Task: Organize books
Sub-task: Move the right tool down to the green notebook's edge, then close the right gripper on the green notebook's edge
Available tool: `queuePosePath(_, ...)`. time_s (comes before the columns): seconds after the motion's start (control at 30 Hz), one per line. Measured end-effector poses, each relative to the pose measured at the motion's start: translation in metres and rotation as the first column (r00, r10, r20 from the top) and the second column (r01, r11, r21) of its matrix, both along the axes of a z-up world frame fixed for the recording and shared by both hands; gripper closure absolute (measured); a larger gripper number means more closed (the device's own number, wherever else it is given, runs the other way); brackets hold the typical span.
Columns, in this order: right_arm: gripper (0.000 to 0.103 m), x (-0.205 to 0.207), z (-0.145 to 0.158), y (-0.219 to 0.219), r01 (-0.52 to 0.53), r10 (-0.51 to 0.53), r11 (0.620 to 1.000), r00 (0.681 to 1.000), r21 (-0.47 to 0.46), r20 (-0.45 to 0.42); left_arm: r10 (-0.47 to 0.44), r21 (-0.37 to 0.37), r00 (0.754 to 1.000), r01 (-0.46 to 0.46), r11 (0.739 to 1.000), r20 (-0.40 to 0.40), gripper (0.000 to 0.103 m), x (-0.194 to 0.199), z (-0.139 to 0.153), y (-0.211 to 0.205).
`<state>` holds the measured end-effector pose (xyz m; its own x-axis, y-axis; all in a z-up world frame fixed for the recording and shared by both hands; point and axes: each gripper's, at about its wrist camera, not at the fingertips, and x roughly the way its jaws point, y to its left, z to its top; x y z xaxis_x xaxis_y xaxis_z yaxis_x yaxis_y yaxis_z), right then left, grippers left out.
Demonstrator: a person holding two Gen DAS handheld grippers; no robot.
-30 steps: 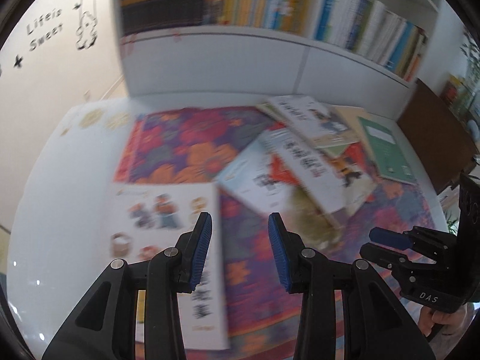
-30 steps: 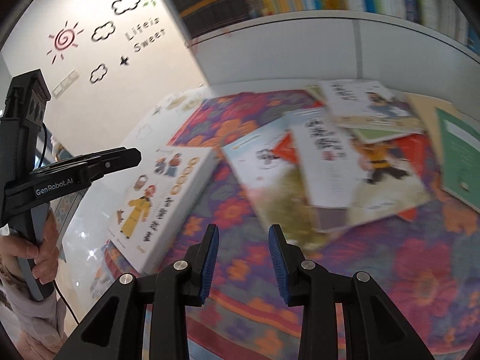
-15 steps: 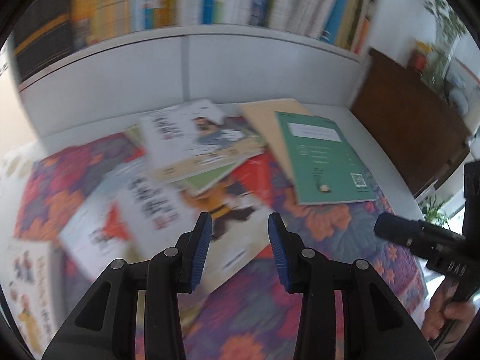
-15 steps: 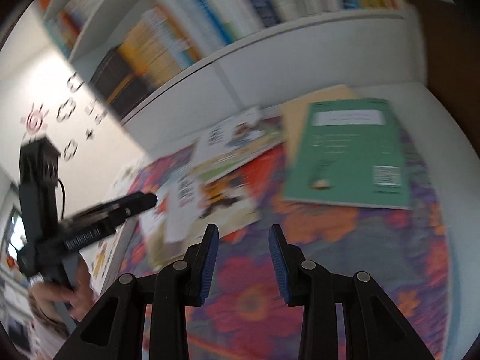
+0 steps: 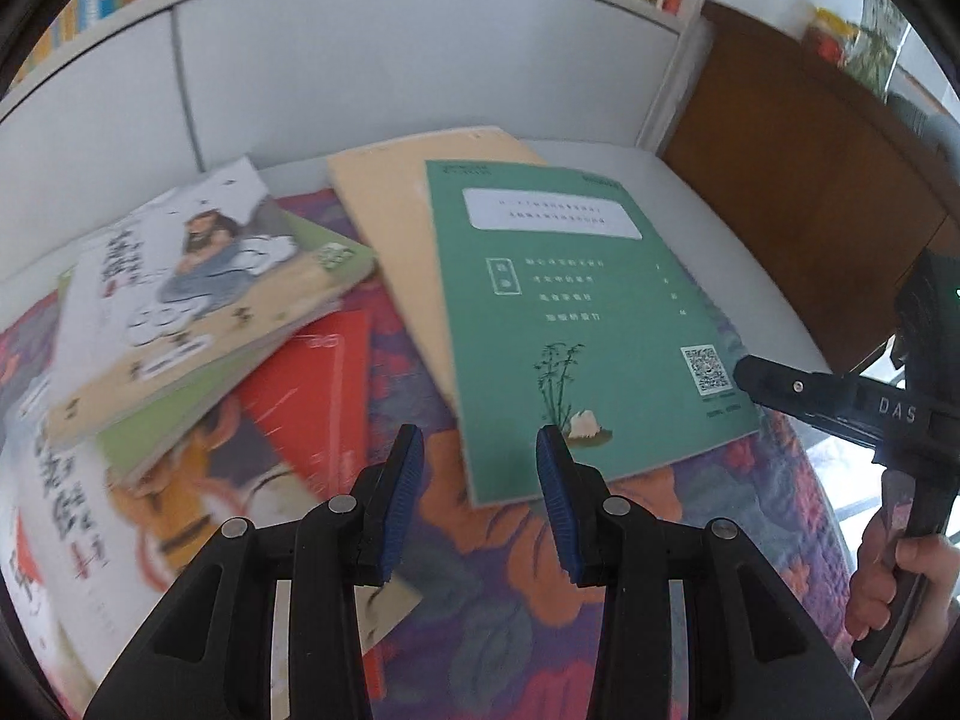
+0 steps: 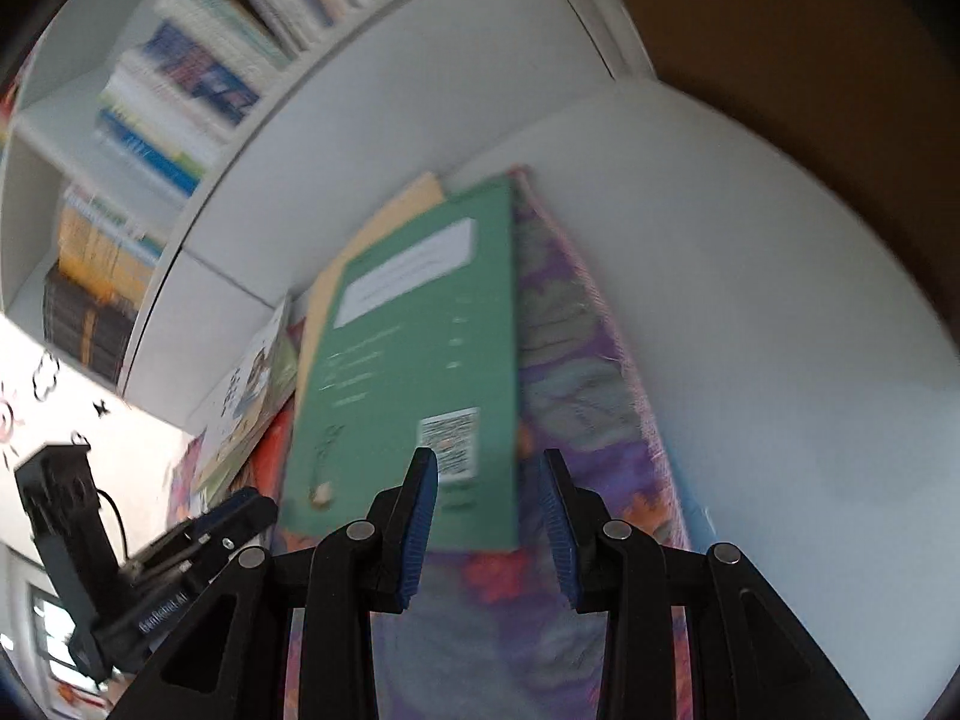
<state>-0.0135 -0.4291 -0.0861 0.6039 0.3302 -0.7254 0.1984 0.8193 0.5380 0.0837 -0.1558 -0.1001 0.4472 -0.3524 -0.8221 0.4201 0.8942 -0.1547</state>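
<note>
A green book point(image 5: 576, 312) lies cover up on a floral cloth point(image 5: 498, 612), overlapping a tan book point(image 5: 390, 210). To its left lies a loose heap: a white picture book point(image 5: 180, 276) on top and a red book point(image 5: 312, 384) beneath. My left gripper point(image 5: 480, 438) hovers open and empty over the green book's near left corner. My right gripper point(image 6: 486, 456) is open and empty above the near right corner of the green book point(image 6: 408, 360). It also enters the left wrist view from the right, where its fingertips point(image 5: 750, 372) sit beside that book's right edge.
A white bookcase point(image 5: 360, 60) with rows of upright books stands behind the table. A brown wooden cabinet point(image 5: 810, 150) is at the right. Bare white tabletop point(image 6: 750, 330) runs right of the cloth point(image 6: 576, 360). A hand point(image 5: 900, 588) holds the right gripper's handle.
Both grippers have swept right across the table, from the picture book at the left to the green book, and dropped closer to it. The right gripper has also rolled. Their jaws are unchanged.
</note>
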Motion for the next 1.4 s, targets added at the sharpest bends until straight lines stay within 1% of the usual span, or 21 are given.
queuePosePath(0.03,0.07,0.004,-0.005,-0.004,-0.009,0.009,0.999,1.0,0.04,0.004,-0.008,-0.001,1.0,0.008,1.0,-0.007,0.066,0.002,-0.002,-0.003)
queuePosePath(0.1,0.07,0.008,-0.008,-0.004,-0.019,0.018,0.997,1.0,0.069,0.009,-0.026,0.001,0.999,0.026,1.0,-0.018,0.066,0.003,-0.007,-0.01)
queuePosePath(0.23,0.067,0.013,-0.004,0.007,-0.046,0.046,0.999,0.999,0.019,0.001,-0.036,0.026,0.999,0.036,0.999,-0.004,0.066,0.002,-0.007,-0.017)
queuePosePath(0.37,0.067,0.012,-0.002,0.011,-0.054,0.054,0.998,0.998,-0.009,-0.015,-0.058,0.044,0.998,0.059,0.997,-0.018,0.066,-0.003,-0.004,-0.014)
queuePosePath(0.57,0.066,-0.005,0.0,0.024,-0.093,0.091,0.994,0.995,-0.051,-0.046,-0.084,0.074,0.996,0.085,0.994,-0.022,0.066,-0.032,-0.003,-0.002)
queuePosePath(0.63,0.066,-0.014,0.0,0.03,-0.111,0.108,0.993,0.992,-0.04,-0.058,-0.084,0.083,0.996,0.087,0.993,-0.031,0.066,-0.047,-0.003,0.006)
queuePosePath(0.73,0.066,-0.031,0.0,0.04,-0.141,0.139,0.99,0.988,-0.012,-0.072,-0.074,0.08,0.997,0.073,0.994,0.006,0.066,-0.077,0.004,0.022)
queuePosePath(0.77,0.066,-0.041,0.0,0.046,-0.157,0.157,0.988,0.985,-0.002,-0.079,-0.072,0.079,0.997,0.07,0.994,0.02,0.066,-0.093,0.008,0.03)
queuePosePath(0.83,0.066,-0.058,-0.002,0.058,-0.185,0.184,0.983,0.979,-0.001,-0.093,-0.074,0.072,0.997,0.072,0.995,0.026,0.066,-0.114,0.013,0.04)
queuePosePath(0.87,0.066,-0.068,-0.003,0.065,-0.203,0.201,0.979,0.974,-0.007,-0.103,-0.08,0.062,0.996,0.078,0.995,0.03,0.066,-0.133,0.017,0.049)
queuePosePath(0.93,0.066,-0.09,-0.002,0.078,-0.242,0.239,0.97,0.964,-0.013,-0.114,-0.087,0.059,0.996,0.085,0.995,0.03,0.066,-0.156,0.021,0.06)
queuePosePath(1.03,0.066,-0.118,-0.003,0.092,-0.316,0.316,0.948,0.938,0.022,-0.14,-0.123,0.079,0.992,0.12,0.99,0.036,0.066,-0.195,0.023,0.079)
queuePosePath(1.07,0.066,-0.127,-0.005,0.095,-0.343,0.344,0.939,0.928,0.033,-0.144,-0.136,0.081,0.99,0.134,0.988,0.028,0.066,-0.203,0.021,0.083)
queuePosePath(1.1,0.066,-0.13,-0.007,0.096,-0.348,0.351,0.936,0.925,0.045,-0.145,-0.148,0.08,0.989,0.146,0.986,0.017,0.066,-0.209,0.019,0.088)
queuePosePath(1.17,0.067,-0.131,-0.012,0.088,-0.334,0.345,0.938,0.929,0.096,-0.134,-0.129,0.079,0.991,0.127,0.989,0.027,0.066,-0.209,0.018,0.092)
queuePosePath(1.23,0.067,-0.125,-0.014,0.079,-0.315,0.33,0.941,0.936,0.122,-0.126,-0.119,0.08,0.992,0.115,0.99,0.045,0.066,-0.202,0.019,0.094)
queuePosePath(1.27,0.067,-0.118,-0.015,0.077,-0.307,0.322,0.943,0.939,0.128,-0.12,-0.119,0.07,0.992,0.117,0.991,0.039,0.066,-0.195,0.017,0.093)
queuePosePath(1.3,0.067,-0.113,-0.017,0.076,-0.31,0.325,0.941,0.939,0.133,-0.116,-0.118,0.046,0.993,0.117,0.992,0.022,0.066,-0.186,0.015,0.093)
queuePosePath(1.4,0.067,-0.095,-0.024,0.071,-0.306,0.327,0.933,0.94,0.19,-0.093,-0.13,0.022,0.991,0.13,0.991,-0.013,0.066,-0.172,0.005,0.088)
